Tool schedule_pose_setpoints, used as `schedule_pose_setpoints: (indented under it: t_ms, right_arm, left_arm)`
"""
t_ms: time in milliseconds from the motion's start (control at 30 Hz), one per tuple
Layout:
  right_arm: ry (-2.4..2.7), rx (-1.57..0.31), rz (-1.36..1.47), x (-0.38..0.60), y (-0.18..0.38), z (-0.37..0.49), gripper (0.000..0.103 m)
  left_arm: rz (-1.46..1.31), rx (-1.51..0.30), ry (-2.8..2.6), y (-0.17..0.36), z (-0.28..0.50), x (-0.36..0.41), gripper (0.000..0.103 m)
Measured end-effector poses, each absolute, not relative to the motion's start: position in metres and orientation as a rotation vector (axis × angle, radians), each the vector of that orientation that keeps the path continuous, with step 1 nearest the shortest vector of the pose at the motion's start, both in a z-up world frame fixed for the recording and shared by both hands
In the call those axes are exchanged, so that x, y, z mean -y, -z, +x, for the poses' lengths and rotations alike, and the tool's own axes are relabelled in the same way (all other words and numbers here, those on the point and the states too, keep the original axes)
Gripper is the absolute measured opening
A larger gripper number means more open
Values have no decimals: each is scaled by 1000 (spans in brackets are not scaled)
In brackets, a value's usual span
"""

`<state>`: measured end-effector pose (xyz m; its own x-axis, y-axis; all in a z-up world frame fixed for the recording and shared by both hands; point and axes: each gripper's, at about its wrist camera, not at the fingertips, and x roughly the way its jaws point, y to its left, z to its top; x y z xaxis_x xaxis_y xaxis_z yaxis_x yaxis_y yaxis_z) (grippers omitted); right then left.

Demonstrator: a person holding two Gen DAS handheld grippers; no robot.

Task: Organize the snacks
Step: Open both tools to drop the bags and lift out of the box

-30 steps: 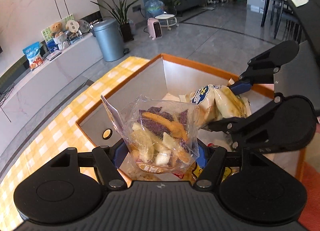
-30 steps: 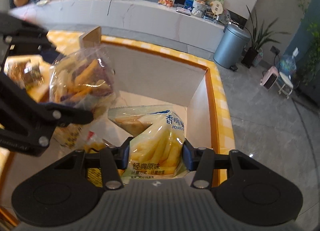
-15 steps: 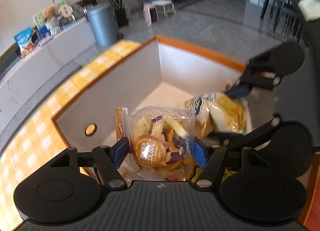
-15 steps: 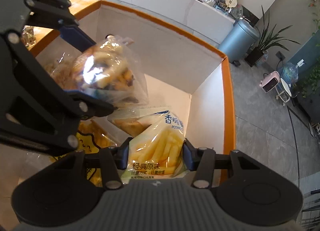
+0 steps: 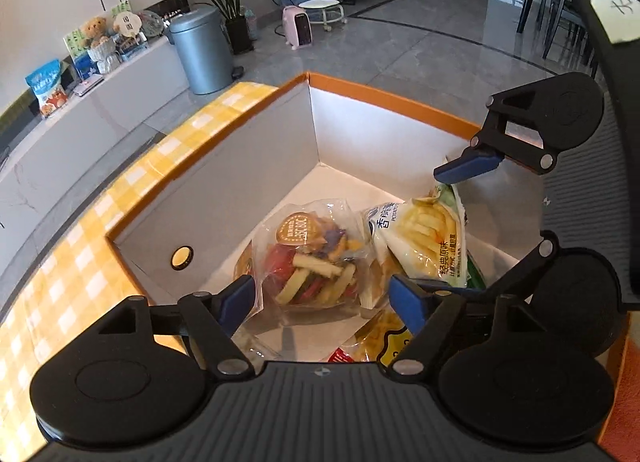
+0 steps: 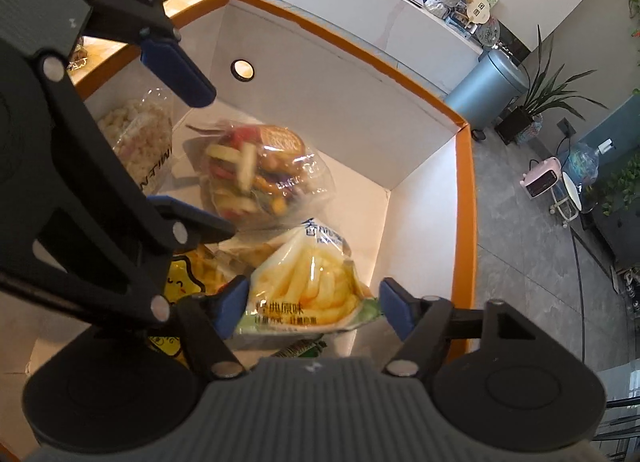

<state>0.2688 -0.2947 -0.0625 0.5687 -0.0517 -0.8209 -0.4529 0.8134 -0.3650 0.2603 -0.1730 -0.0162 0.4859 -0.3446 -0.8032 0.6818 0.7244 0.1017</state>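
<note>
Where loose, clear crinkled veggie-chip bag (image 5: 316,258)

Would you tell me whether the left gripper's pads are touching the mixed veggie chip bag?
Apart: the left wrist view shows the left gripper open, gaps between both pads and the veggie chip bag.

Box (image 5: 248,165) looks like matt white cardboard with an orange rim. The veggie chip bag (image 5: 316,258) is clear, crinkly, glossy plastic; the fries bag (image 6: 316,286) is shiny printed film. Tablecloth (image 5: 80,262) is yellow checked, smooth-looking.
</note>
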Motion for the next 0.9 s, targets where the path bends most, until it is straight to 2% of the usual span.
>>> schedule_pose_setpoints:
  t_ms: [500, 800, 900]
  right_arm:
    - [-188, -862, -560, 297, 23, 228, 78]
    - [-46, -747, -234, 315, 5, 195, 80]
    - [-47, -698, -154, 308, 2, 177, 84]
  left_arm:
    - [392, -746, 588, -29, 224, 150, 89]
    - [368, -603, 440, -47, 179, 128, 89]
    - [371, -547, 404, -50, 160, 119, 89]
